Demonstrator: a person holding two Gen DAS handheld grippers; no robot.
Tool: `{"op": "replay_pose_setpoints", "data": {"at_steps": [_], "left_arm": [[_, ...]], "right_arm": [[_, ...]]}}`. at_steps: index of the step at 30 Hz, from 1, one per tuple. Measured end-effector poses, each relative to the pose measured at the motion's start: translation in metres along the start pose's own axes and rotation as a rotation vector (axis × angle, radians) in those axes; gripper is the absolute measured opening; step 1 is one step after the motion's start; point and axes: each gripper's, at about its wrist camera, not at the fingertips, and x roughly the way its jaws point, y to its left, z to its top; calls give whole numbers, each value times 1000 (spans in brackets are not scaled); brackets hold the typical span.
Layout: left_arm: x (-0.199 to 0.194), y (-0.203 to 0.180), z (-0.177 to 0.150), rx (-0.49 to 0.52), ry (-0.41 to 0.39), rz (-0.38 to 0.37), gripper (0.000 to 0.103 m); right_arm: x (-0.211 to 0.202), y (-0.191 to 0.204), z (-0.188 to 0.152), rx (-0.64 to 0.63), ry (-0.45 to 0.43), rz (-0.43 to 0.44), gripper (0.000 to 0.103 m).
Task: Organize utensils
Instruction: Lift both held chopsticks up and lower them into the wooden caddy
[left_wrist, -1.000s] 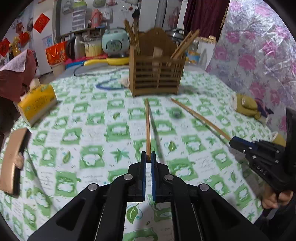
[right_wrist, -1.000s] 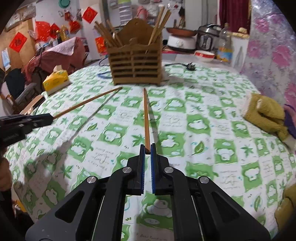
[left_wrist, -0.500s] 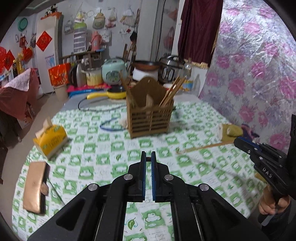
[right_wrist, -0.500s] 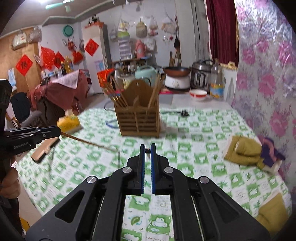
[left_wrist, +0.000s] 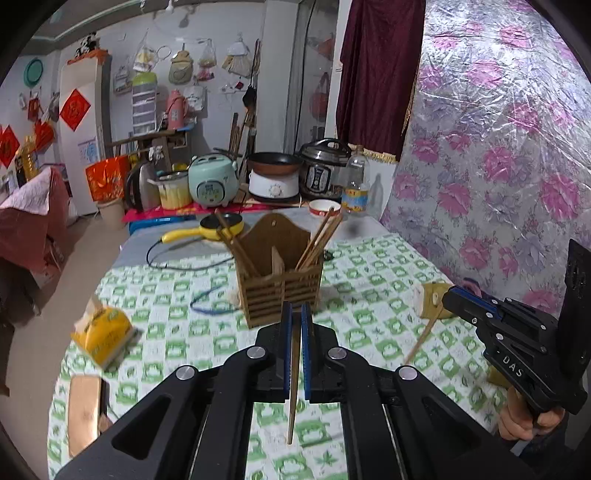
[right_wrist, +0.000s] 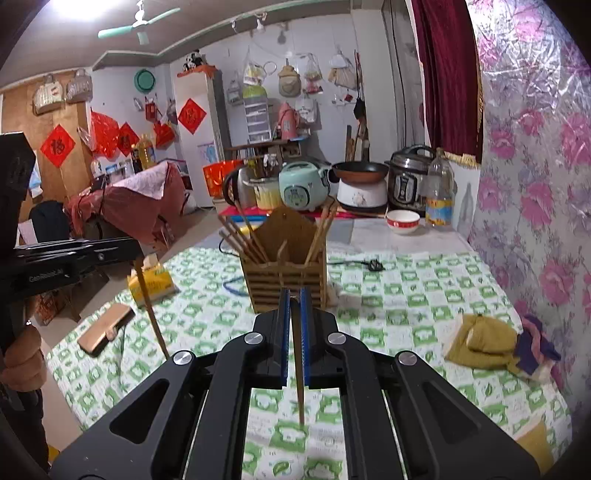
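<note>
Each chopstick's upper end is hidden between blue pads, so the exact grip point cannot be made out. The left tongs (left_wrist: 294, 314) are clenched on a chopstick (left_wrist: 293, 391) that hangs down from the pads, its lower tip above the green-checked desk (left_wrist: 177, 288). The right tongs (right_wrist: 294, 299) are likewise clenched on a second chopstick (right_wrist: 300, 376), also hanging tip-down. In each wrist view the black tong frame covers the near part of the desk.

In the left wrist view the right tongs appear at the right edge, partly cut off, with a hand (left_wrist: 524, 417) below them. In the right wrist view the left tongs appear at the left edge, cut off, with the person's other hand (right_wrist: 22, 358) under them.

The wooden chopstick holder (left_wrist: 280, 291) stands upright on the desk beyond both tongs, well apart from the held chopsticks. Sticks lean in its left and right compartments; their number is hard to tell.

Around it: a yellow tissue box (left_wrist: 101, 330) to the left, blurred; a phone (right_wrist: 105, 328) near the desk's left edge; a mustard cloth (right_wrist: 484, 341) to the right; a blue cable (left_wrist: 208, 306) beside the holder. Kitchen appliances stand behind the desk.
</note>
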Motion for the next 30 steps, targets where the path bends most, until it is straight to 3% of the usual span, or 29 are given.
{"op": "replay_pose_setpoints", "data": {"at_steps": [10,17,22,30], "left_arm": [[20,-2,81,19,-84,12,5],[48,17,148,-55,-165,23,5],[81,34,163,-94,-164,46,5],[130,60,151,-132,-109,38,5]], "right_arm": [[24,10,67,-26,-89,11,6],[66,10,135,35,-167,29,6],[101,2,150,67,-173,20,6],[145,-10,151,92,-146,12,6]]}}
